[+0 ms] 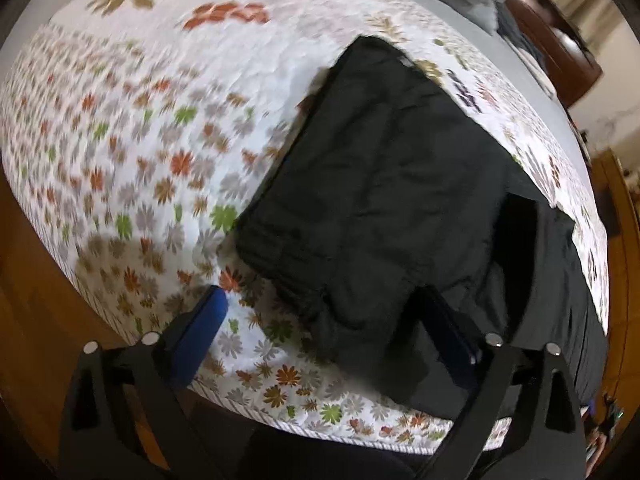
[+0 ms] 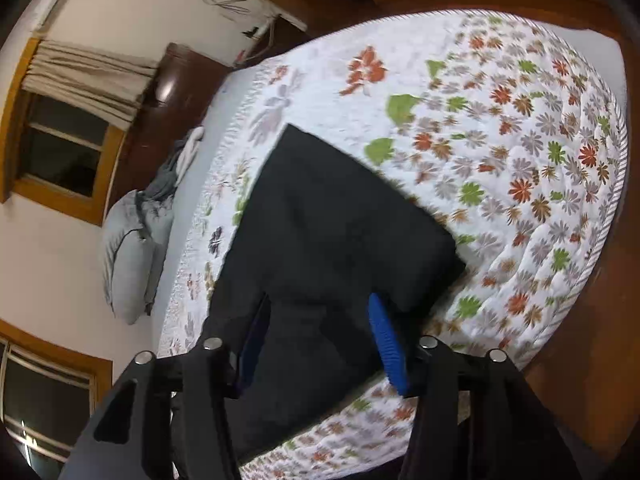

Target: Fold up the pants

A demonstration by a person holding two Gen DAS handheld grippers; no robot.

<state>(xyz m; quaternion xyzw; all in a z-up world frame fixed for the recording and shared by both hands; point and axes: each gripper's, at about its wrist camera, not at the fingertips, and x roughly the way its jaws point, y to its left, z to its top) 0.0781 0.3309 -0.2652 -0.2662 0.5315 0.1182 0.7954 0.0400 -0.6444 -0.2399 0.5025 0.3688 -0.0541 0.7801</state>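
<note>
Black pants lie folded over on the flowered bedspread, with a lower layer trailing to the right. My left gripper hovers above the near edge of the pants, jaws wide open and empty. Its blue left pad is over the bedspread, its right finger over the black cloth. In the right wrist view the pants lie across the bedspread. My right gripper is open above the near part of the pants, blue pads on either side, holding nothing.
Grey pillows and crumpled clothes lie at the head of the bed by a dark wooden headboard. Windows are in the wall beyond. Wooden floor surrounds the bed's edges.
</note>
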